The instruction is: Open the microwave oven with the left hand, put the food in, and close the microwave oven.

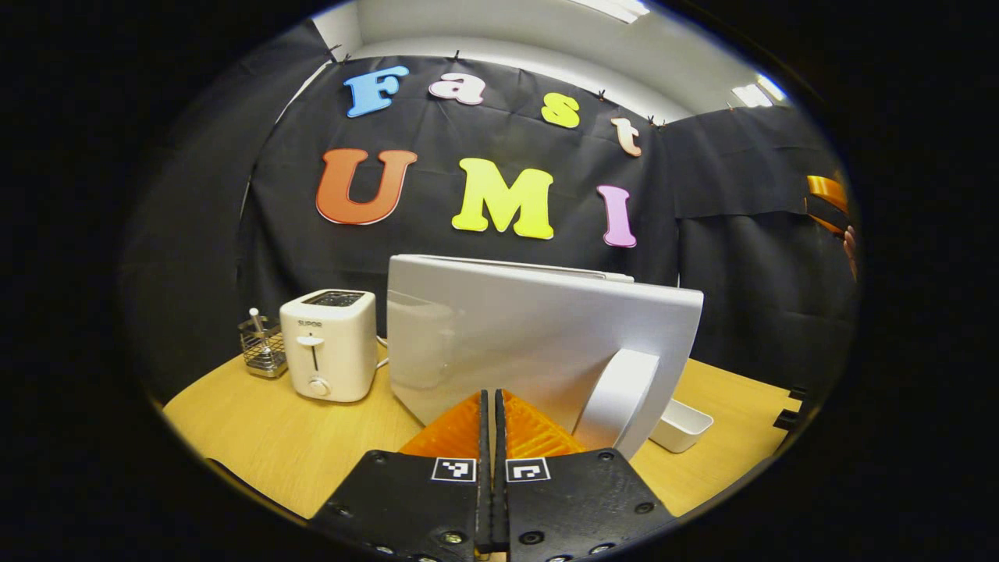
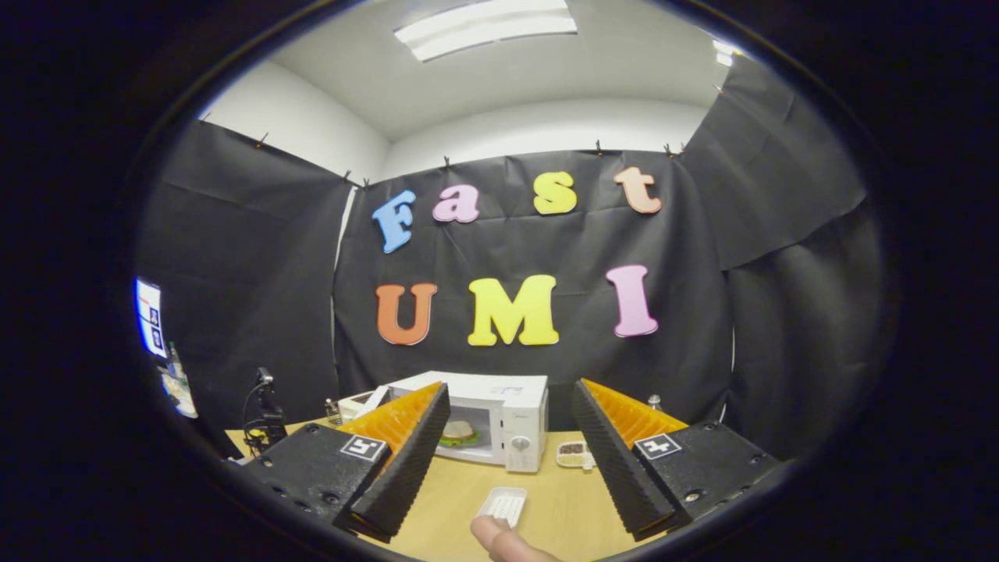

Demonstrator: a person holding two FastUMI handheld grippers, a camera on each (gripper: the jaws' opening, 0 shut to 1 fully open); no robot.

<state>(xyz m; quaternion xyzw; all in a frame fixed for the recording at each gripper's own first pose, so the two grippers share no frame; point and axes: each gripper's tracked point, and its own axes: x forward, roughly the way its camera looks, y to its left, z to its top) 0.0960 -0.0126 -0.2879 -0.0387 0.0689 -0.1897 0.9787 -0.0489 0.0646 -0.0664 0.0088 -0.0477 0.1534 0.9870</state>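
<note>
Left gripper (image 1: 493, 406): jaws closed together with nothing between them, positioned just in front of the outer face of the microwave door (image 1: 538, 343). The door stands swung open, its curved white handle (image 1: 620, 402) just right of the jaws.

Right gripper (image 2: 503, 437): jaws spread wide, holding nothing, raised above the near part of the table (image 2: 562, 499) and well apart from the microwave (image 2: 499, 417).

Microwave: white, standing toward the far edge of the table. In the right gripper view the cavity is open and the food (image 2: 459, 432), a sandwich with green leaf showing, lies inside it.

Other items, left gripper view: a white toaster (image 1: 329, 343) stands on the table to the left of the door, with a small wire basket (image 1: 261, 343) beside it nearer the table's left edge. A white rectangular tray (image 1: 680, 425) rests on the table to the right of the door.

Other items, right gripper view: a small white ridged dish (image 2: 503, 503) lies near the near edge of the table. A small dish with dark contents (image 2: 574, 453) sits right of the microwave. A fingertip (image 2: 503, 538) shows at the bottom
</note>
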